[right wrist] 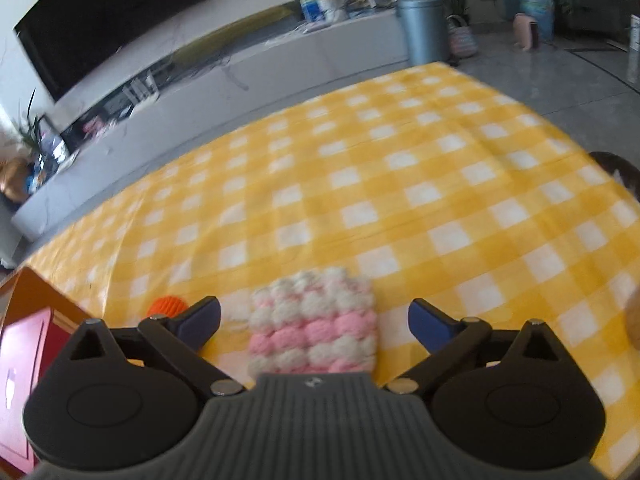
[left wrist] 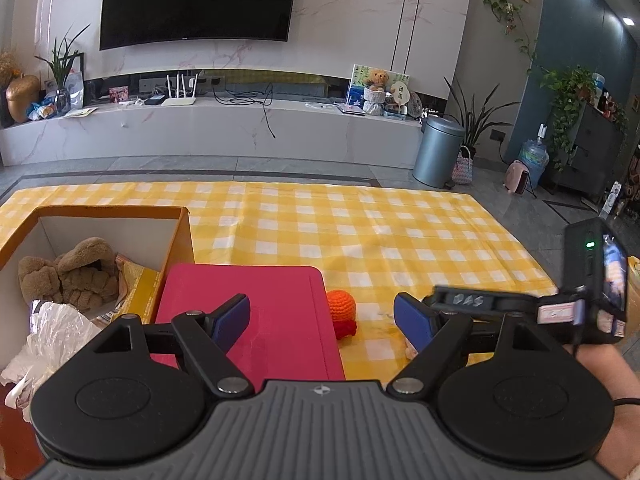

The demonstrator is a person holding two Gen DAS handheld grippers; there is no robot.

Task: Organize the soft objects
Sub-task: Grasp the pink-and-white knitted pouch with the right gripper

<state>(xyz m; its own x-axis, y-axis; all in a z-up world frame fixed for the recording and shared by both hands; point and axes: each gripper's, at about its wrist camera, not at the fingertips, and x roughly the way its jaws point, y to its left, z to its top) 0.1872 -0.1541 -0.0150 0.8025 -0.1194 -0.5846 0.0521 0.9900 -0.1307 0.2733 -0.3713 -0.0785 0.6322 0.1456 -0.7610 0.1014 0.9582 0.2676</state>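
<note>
Above pink-white knit pad (right wrist: 314, 324), right gripper (right wrist: 314, 320) spread.

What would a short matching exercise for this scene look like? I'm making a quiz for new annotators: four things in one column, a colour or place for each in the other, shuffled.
Things:
1. brown plush toy
2. crochet ball
3. knitted pouch
4. flat lid

Colour or place:
A. pink and white, between the open right gripper's fingers
B. orange, on the checked cloth beside the lid
C. red, lying next to the box
D. inside the open cardboard box

Pairs: 1-D, 2-B, 3-A, 4-C
</note>
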